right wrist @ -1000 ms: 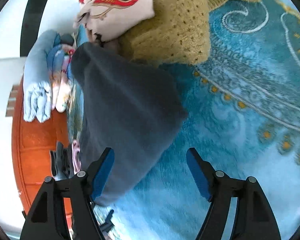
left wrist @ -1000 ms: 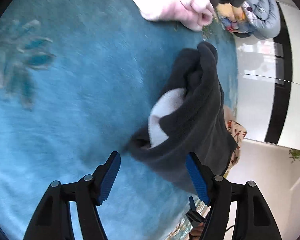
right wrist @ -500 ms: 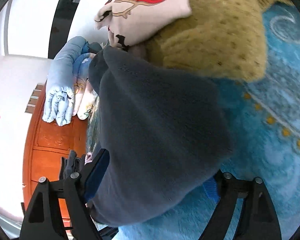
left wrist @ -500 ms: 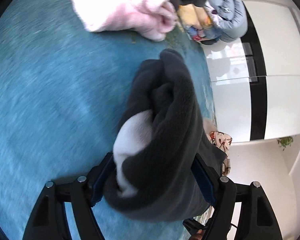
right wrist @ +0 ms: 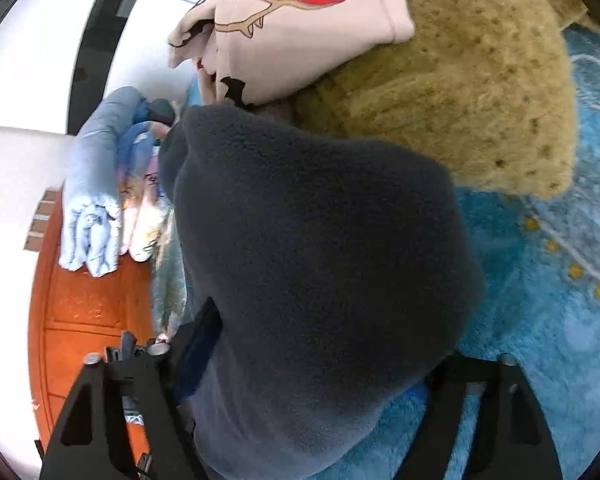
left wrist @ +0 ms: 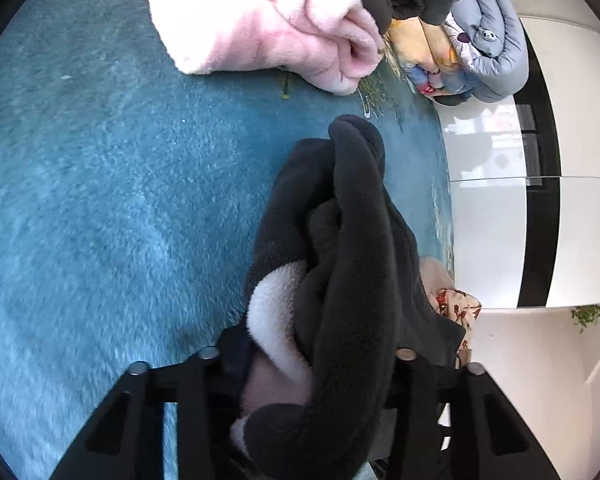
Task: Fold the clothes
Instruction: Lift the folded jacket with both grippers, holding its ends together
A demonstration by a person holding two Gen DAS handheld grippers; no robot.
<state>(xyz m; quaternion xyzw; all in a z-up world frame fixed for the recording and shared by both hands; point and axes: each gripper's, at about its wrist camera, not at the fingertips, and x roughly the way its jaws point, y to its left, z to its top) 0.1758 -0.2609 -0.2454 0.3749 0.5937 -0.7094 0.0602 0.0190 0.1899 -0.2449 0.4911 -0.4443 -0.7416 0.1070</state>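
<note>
A folded dark grey fleece garment (left wrist: 352, 240) with a white fleecy lining (left wrist: 272, 312) lies on the blue rug (left wrist: 100, 200). My left gripper (left wrist: 316, 364) has its fingers around the near end of the garment, which fills the gap and hides the pads. In the right wrist view the same grey fleece (right wrist: 320, 260) bulges between the fingers of my right gripper (right wrist: 320, 360) and covers them. The frames do not show whether either gripper grips the cloth.
A pink fleece garment (left wrist: 268, 24) lies at the far edge of the rug. A mustard knit (right wrist: 460, 88) with a cream printed top (right wrist: 300, 20) on it lies beyond the grey fleece. Folded pale blue clothes (right wrist: 96, 192) lie at the left. An orange wooden cabinet (right wrist: 84, 320) stands lower left.
Both grippers have moved forward onto the grey fleece: a second ago it lay ahead of open fingers, and now it fills both gaps. The left fingers stand closer together.
</note>
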